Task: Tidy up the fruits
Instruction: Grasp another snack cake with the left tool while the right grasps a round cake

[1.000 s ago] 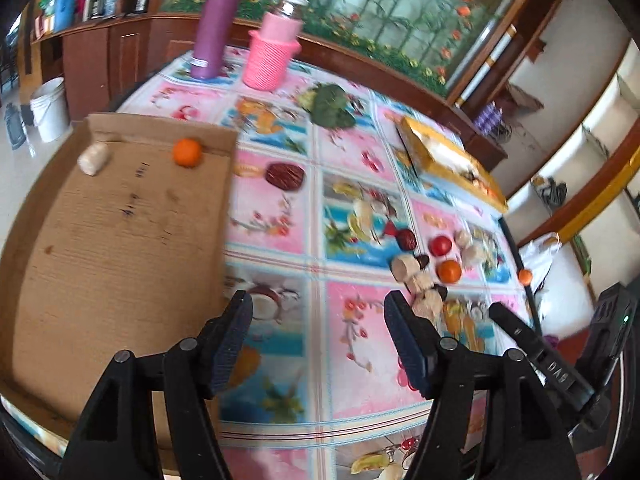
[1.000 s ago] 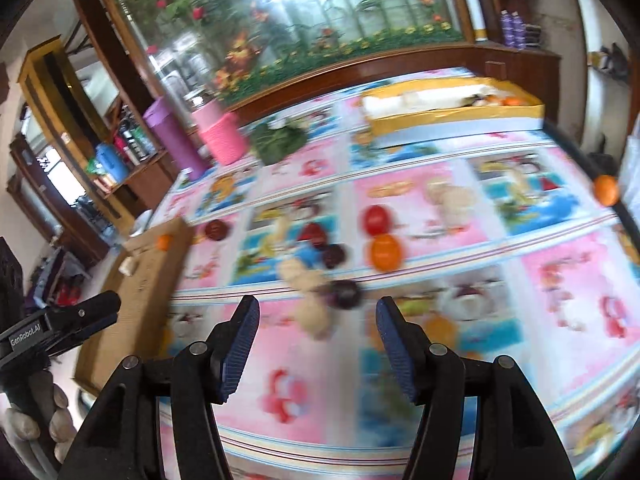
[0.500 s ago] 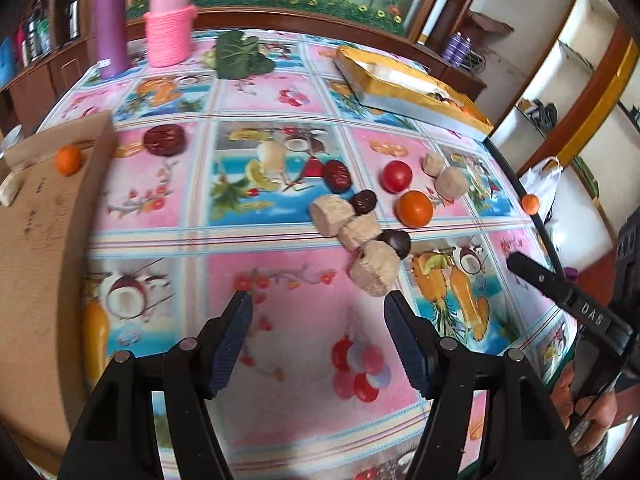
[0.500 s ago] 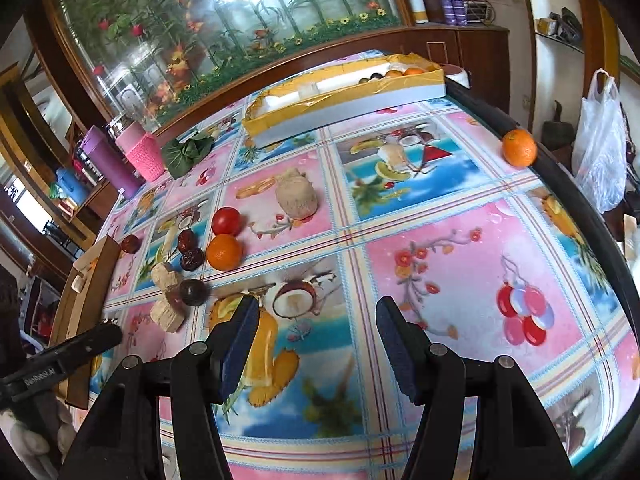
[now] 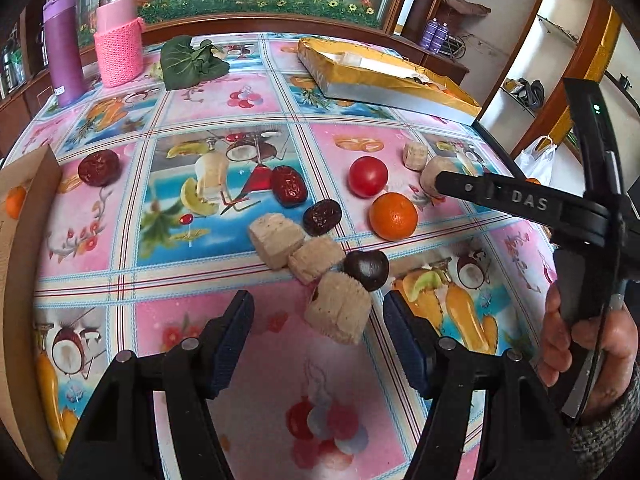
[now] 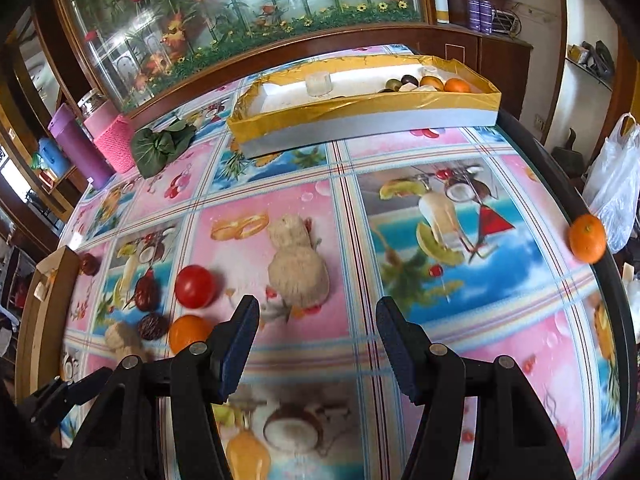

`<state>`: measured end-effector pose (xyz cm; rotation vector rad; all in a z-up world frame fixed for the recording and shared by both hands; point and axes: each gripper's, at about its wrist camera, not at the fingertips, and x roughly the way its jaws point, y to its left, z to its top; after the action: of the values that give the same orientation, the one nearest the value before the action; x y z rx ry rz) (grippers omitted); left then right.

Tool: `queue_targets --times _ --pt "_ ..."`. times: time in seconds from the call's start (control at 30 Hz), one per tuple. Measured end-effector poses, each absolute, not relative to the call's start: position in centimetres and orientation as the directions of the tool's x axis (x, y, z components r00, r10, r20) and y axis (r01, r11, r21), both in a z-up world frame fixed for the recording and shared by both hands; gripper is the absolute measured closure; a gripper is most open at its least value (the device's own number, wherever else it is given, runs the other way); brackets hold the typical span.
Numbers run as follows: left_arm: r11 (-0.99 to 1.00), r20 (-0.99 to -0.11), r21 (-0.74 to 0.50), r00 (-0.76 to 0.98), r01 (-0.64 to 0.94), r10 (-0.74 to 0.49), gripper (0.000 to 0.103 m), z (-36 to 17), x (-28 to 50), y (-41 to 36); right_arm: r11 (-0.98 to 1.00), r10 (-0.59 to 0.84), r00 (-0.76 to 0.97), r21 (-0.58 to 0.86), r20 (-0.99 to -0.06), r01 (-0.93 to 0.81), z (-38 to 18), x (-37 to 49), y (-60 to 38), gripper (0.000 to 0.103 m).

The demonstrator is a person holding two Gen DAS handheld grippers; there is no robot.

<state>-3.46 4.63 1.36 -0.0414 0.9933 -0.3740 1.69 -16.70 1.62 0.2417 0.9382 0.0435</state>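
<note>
Across the fruit-print table (image 5: 200,308) lay the scatter to be sorted, and at its far edge the gold-rimmed box (image 6: 360,110) already held a few pieces, an orange among them; a cardboard tray (image 5: 24,184) sat at the left edge. The left gripper (image 5: 318,338) hung low with its jaws spread wide and empty, and the right gripper (image 6: 316,344) was equally wide and empty. To do this step well, the left one looked best eased forward and down until both pads bracketed a single piece, then closed gently, since neighbours crowded close. The beige cane chunk (image 5: 338,312) sat just ahead of the left jaws, between them and a shade right of centre. A dark chestnut (image 5: 366,270) touched its far side, so a careless close could nudge it. On the right, the pale lumpy root (image 6: 298,266) lay just beyond the fingertips, left of centre.
</note>
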Motion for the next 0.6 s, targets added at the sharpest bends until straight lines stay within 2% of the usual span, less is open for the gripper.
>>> queue_targets --times 0.27,0.33,0.43,0.53,0.6 --pt "0.928 -0.787 -0.228 0.505 0.294 -0.353 0.058 1.3 -3.0 4.6 0.978 0.111 0.597 0.194 -0.795 0.076 0.9 3.2 -16.1 0.039" --pt "0.918 -0.780 -0.246 0.499 0.311 -0.378 0.069 1.3 -3.1 4.4 0.980 0.100 0.601 0.182 -0.793 0.077 0.9 3.4 -16.0 0.039" --pt "0.920 -0.777 -0.215 0.513 0.326 -0.364 0.071 1.4 -3.5 3.8 0.986 0.076 0.606 0.150 -0.792 0.071 0.9 3.5 -15.6 0.039" --pt "0.920 -0.776 -0.211 0.516 0.331 -0.363 0.071 1.4 -3.7 3.8 0.989 0.055 0.611 0.126 -0.789 0.074 0.8 3.5 -15.5 0.048" --pt "0.918 -0.776 -0.223 0.510 0.328 -0.371 0.071 1.4 -3.6 4.0 0.989 0.058 0.616 0.127 -0.786 0.070 0.9 3.4 -15.5 0.064"
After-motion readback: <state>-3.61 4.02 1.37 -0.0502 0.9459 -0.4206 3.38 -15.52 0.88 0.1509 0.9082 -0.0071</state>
